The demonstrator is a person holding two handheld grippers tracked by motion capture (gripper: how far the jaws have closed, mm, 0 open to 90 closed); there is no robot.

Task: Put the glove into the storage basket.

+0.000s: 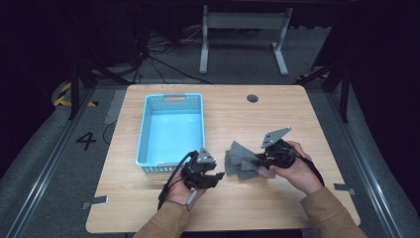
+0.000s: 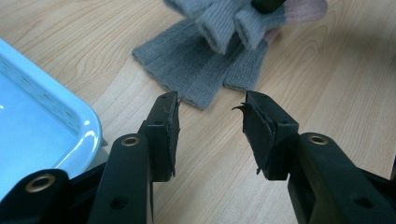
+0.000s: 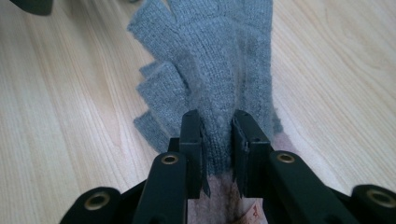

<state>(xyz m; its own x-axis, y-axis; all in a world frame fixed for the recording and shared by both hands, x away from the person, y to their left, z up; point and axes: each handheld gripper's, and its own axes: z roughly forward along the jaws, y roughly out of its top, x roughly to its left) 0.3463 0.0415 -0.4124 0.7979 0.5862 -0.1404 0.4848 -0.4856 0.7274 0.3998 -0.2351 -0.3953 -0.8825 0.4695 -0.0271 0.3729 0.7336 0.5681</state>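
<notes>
A pair of grey knitted gloves (image 1: pixel 240 161) lies on the wooden table (image 1: pixel 297 119), right of a light blue basket (image 1: pixel 171 130). My right gripper (image 1: pixel 257 161) is shut on one grey glove (image 3: pixel 219 70), pinching a fold of its knit between the jaws and lifting it a little. In the left gripper view the gloves (image 2: pixel 196 70) lie just beyond my left gripper (image 2: pixel 210 126), whose jaws stand apart with nothing between them. In the high view the left gripper (image 1: pixel 218 176) sits just left of the gloves, at the basket's near right corner.
The basket's rim (image 2: pixel 88 126) is close on the left gripper's left side. A round dark grommet (image 1: pixel 252 98) sits in the table's far edge. Beyond the table stand a grey table frame (image 1: pixel 242 34) and cables on the floor.
</notes>
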